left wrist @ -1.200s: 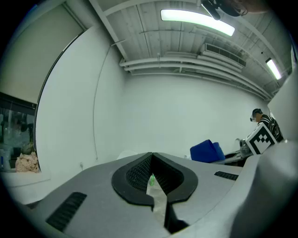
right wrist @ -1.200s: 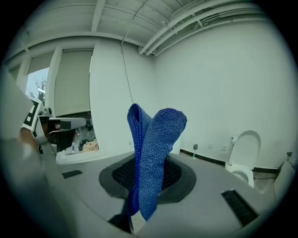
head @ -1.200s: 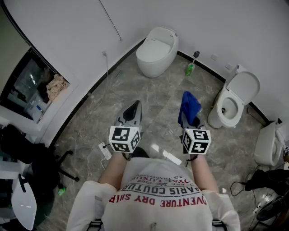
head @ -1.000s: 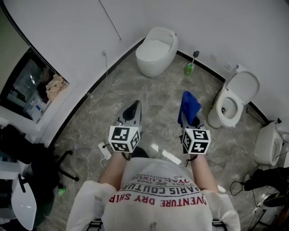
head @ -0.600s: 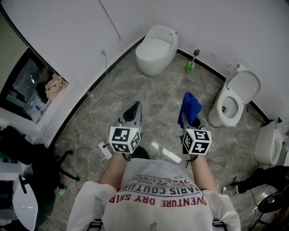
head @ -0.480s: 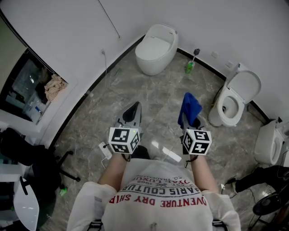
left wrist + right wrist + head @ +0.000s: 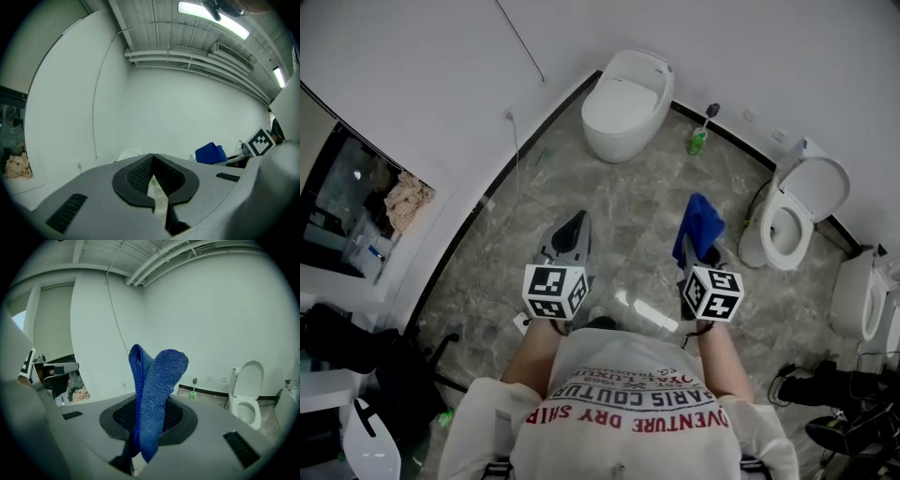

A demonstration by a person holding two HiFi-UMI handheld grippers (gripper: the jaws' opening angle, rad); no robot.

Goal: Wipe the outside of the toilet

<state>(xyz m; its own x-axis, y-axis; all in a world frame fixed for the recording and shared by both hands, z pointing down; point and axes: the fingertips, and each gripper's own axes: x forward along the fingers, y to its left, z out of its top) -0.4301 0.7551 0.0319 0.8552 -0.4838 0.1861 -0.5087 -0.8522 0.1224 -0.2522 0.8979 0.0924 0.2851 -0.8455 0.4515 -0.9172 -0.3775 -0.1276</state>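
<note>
I stand on the grey marbled floor [image 7: 628, 202] with both grippers held out low in front of me. My left gripper [image 7: 576, 228] has its jaws closed on each other, with only a thin slit between the pads, and it holds nothing. My right gripper [image 7: 700, 253] has its jaws clamped on a blue cloth [image 7: 698, 223]; the cloth stands up out of them in a folded loop (two plush layers lying side by side in the right gripper view).

The closed-lid toilet [image 7: 625, 101] sits at my 12 o'clock, close against the white wall [image 7: 441, 84] and well apart from both grippers. The open-lid toilet [image 7: 799, 208] is at about 2 o'clock with its lid raised; it is nearer my right gripper than my left, and the cloth does not touch it. Between the two toilets, at 1 o'clock, a green bottle [image 7: 697, 142] stands on the floor by the black skirting. Another white fixture [image 7: 853, 300] shows at 3 o'clock, at the picture's edge; I cannot tell what it is. Off at 9 o'clock a pale crumpled rag [image 7: 401, 199] lies on a ledge below the wall.
</note>
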